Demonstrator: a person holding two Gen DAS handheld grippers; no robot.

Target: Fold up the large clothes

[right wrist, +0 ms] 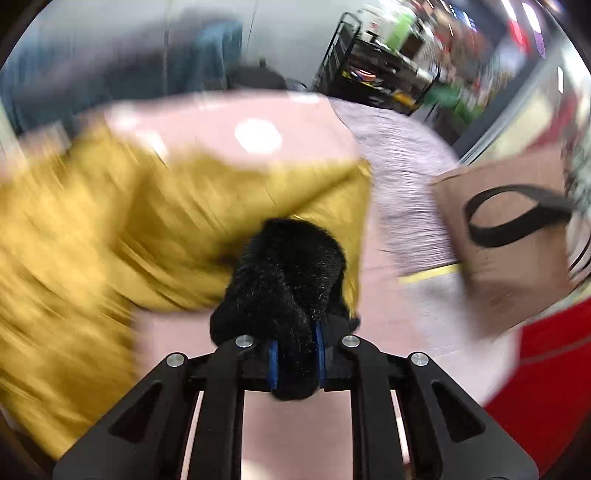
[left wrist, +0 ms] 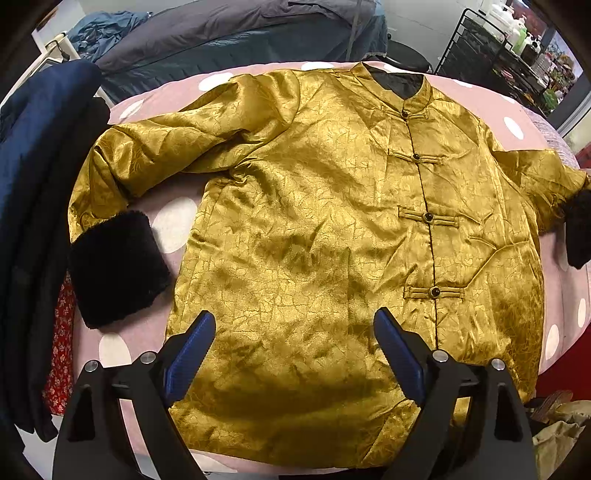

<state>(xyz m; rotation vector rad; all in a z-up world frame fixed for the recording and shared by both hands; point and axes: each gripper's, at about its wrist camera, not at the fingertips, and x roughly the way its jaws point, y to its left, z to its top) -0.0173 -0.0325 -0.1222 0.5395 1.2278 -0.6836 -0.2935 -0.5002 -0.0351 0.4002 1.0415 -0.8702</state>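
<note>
A gold satin jacket (left wrist: 314, 229) with knot buttons and black fur cuffs lies spread face up on a pink polka-dot surface (left wrist: 173, 225). My left gripper (left wrist: 293, 332) is open and empty, hovering over the jacket's lower hem. One sleeve with its black fur cuff (left wrist: 116, 267) lies bent at the left. My right gripper (right wrist: 295, 354) is shut on the other black fur cuff (right wrist: 284, 273), with the gold sleeve (right wrist: 166, 214) trailing to the left. The right wrist view is blurred by motion. That cuff also shows at the right edge of the left wrist view (left wrist: 580, 229).
A dark navy garment (left wrist: 33, 184) and a red patterned cloth (left wrist: 61, 343) hang at the left. A brown paper bag with a black handle (right wrist: 509, 243) stands at the right beside a lilac cloth (right wrist: 402, 177). A black wire rack (left wrist: 491, 55) and a grey-blue bed (left wrist: 221, 33) stand behind.
</note>
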